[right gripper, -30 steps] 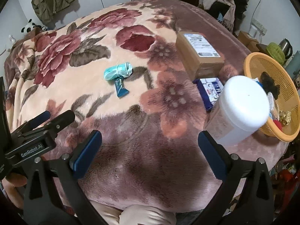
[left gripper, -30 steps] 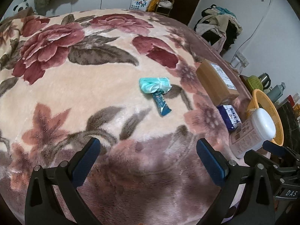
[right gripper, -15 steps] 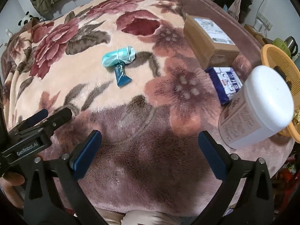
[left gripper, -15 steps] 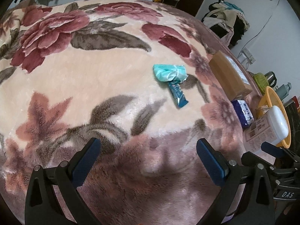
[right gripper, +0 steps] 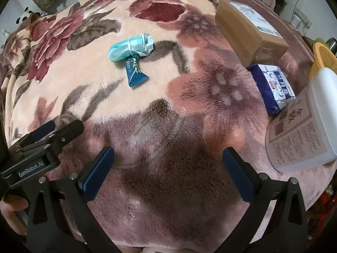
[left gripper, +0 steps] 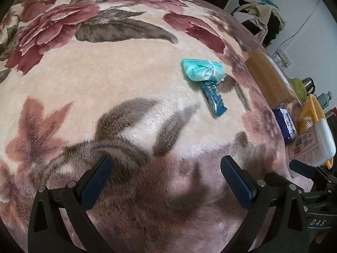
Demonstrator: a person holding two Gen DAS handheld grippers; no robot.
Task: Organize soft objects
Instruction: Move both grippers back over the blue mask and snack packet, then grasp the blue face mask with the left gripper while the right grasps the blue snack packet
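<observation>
Both claws wide apart, mask bundle (left gripper: 202,70) well ahead, on blanket (left gripper: 105,80)

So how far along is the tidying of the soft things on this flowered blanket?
Nothing looks sorted yet. The rolled teal face mask bundle and the dark teal snack packet lie touching on the floral plush blanket. The blue tissue pack sits beside the brown cardboard box. Left gripper and right gripper are open, holding nothing. Everything remains.

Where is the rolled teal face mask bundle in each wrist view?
Left wrist: rolled teal face mask bundle sits right of centre, upper half.
Right wrist: bundle sits left of centre, upper part.
Shared landmark: dark blue foil sachet touching the bundle's near edge.
</observation>
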